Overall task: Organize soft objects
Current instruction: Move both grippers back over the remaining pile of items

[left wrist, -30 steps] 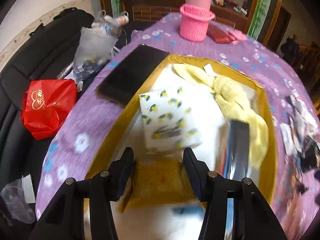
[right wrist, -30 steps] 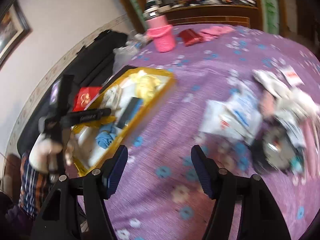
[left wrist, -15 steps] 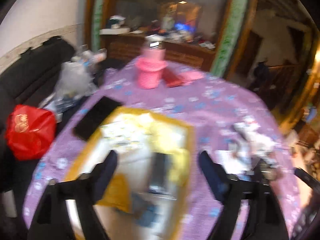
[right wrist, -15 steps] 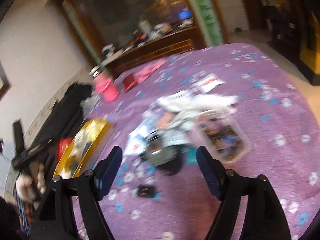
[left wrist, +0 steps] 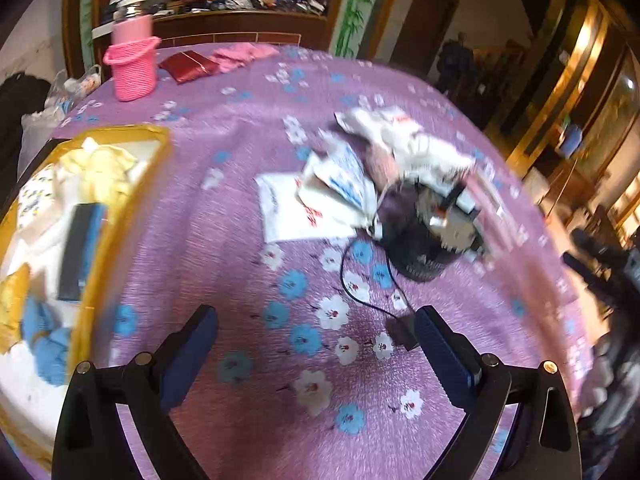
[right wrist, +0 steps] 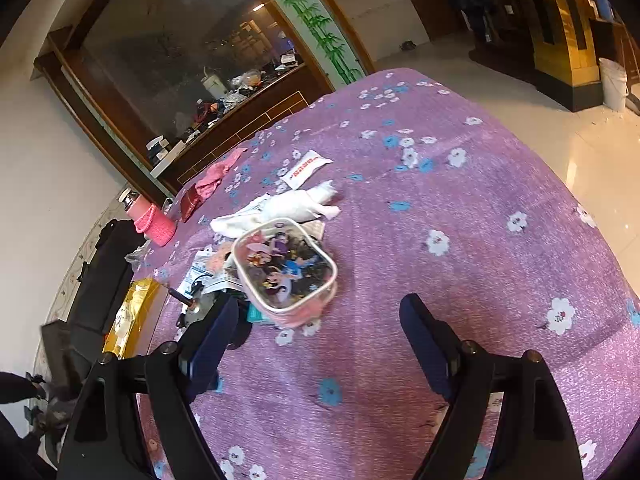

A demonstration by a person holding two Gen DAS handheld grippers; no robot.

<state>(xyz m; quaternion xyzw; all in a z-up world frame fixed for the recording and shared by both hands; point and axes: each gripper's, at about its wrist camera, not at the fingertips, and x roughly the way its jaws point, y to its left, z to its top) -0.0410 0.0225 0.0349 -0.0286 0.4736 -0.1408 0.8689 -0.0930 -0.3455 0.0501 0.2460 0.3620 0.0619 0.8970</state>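
Your left gripper [left wrist: 316, 350] gapes empty, your right gripper [right wrist: 318, 338] is opening empty, ready for the clutter pile [left wrist: 384, 184] at frame centre

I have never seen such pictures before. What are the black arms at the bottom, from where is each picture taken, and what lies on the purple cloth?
There is no robot. A person holds a two-finger gripper in each hand, and a wide-angle camera on each gripper looks forward along its fingers. The black arms with blue pads are those fingers.

One picture is from the left gripper, the other from the right gripper. The left one is open; the right one's jaws are opening. Both are empty, with only the purple cloth between the fingers.

On the cloth lie a yellow box already holding soft things, a pile of white cloths and packets, a clear pouch with cartoon figures, and a pink basket. The left picture is blurred, so small things in the pile cannot be told.
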